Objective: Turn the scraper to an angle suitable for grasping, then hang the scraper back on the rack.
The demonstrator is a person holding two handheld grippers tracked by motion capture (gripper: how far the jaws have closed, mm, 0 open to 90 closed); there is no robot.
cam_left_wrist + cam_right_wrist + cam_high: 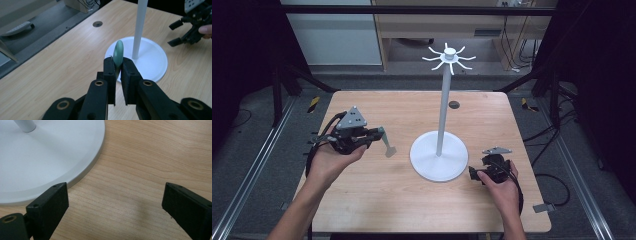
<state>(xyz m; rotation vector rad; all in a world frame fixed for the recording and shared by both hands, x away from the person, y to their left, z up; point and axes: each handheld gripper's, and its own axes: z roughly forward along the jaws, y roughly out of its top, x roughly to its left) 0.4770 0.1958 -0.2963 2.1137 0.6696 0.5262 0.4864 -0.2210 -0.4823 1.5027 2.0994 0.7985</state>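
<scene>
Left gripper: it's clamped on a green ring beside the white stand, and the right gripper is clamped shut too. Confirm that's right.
Not quite. The left gripper is indeed shut on the green ring beside the white stand, but the right gripper is not shut: the right gripper view shows its jaws standing wide apart over bare table, with nothing between them.

The tall white stand [439, 150] is in the middle of the table [362, 200], between the two hands, and its pole blocks the way. The table is bare wood at the front and back, so a gripper could pass there.
</scene>
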